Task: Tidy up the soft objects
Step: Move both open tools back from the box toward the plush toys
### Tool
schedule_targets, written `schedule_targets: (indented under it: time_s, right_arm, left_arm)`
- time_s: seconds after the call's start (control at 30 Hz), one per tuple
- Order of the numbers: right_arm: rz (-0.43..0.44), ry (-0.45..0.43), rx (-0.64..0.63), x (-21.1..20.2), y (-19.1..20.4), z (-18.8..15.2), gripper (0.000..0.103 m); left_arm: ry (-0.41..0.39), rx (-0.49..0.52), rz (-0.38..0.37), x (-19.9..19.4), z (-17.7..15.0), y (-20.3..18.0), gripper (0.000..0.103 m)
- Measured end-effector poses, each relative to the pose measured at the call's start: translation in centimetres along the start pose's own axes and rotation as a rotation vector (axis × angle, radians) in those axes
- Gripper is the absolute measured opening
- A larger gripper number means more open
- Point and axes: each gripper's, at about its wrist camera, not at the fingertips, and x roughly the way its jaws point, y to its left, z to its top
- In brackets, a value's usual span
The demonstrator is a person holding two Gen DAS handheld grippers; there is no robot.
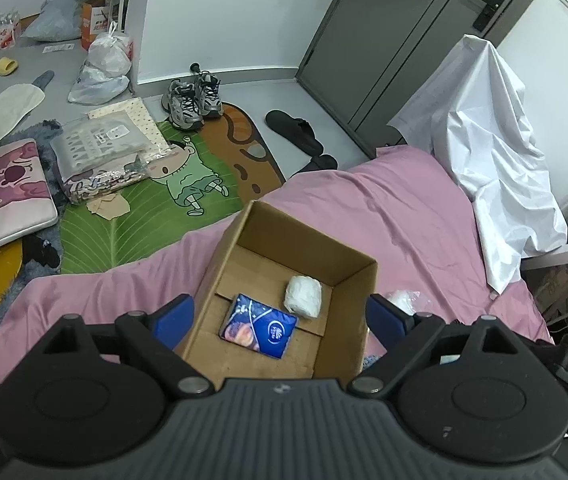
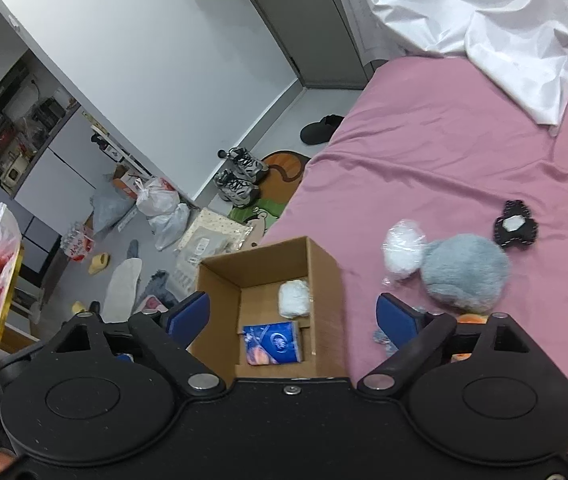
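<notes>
An open cardboard box [image 1: 347, 276] [image 2: 323, 264] stands on the pink bedsheet [image 1: 423, 216] [image 2: 443, 152]. Inside lie a blue tissue pack [image 1: 258, 326] [image 2: 274, 342] and a white wrapped bundle [image 1: 303, 296] [image 2: 293, 299]. My left gripper [image 1: 282, 314] hovers over the box, open, nothing between its blue pads. My right gripper [image 2: 293, 314] also hangs above the box, open and empty. On the sheet to the right of the box lie a grey fluffy plush [image 2: 463, 274], a clear bag of white stuffing [image 2: 401, 252] [image 1: 403, 300], and a black patch with a white centre [image 2: 515, 226].
A white sheet [image 1: 483, 152] [image 2: 483, 20] drapes over something at the bed's far end. On the floor left of the bed are a cartoon rug [image 1: 156, 200], sneakers [image 1: 192, 100] [image 2: 240, 178], black slippers [image 1: 295, 132], packaged bedding [image 1: 100, 156] and plastic bags [image 1: 104, 68].
</notes>
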Motion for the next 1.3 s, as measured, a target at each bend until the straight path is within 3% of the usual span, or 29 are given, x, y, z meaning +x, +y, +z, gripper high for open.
schedule_targets:
  time_s: [0.7,1.03,1.3]
  right_arm:
    - [-0.058,-0.020,0.076,-3.2,-7.6,-1.5,0.097]
    - [-0.053,0.011,0.138,-2.5,-11.5,-2.2,0.097]
    - [-0.025,0.043,0.184,-1.3,-14.4,-3.1,0.097]
  left_arm:
    - [0.013,0.083,-0.021,0.1,-3.7,-5.6,0.092]
    - [-0.002,0.171,-0.008,1.1,-5.0,-9.3,0.092]
    - [0.038,0.223,0.001,3.3,-6.3,-12.1,0.091]
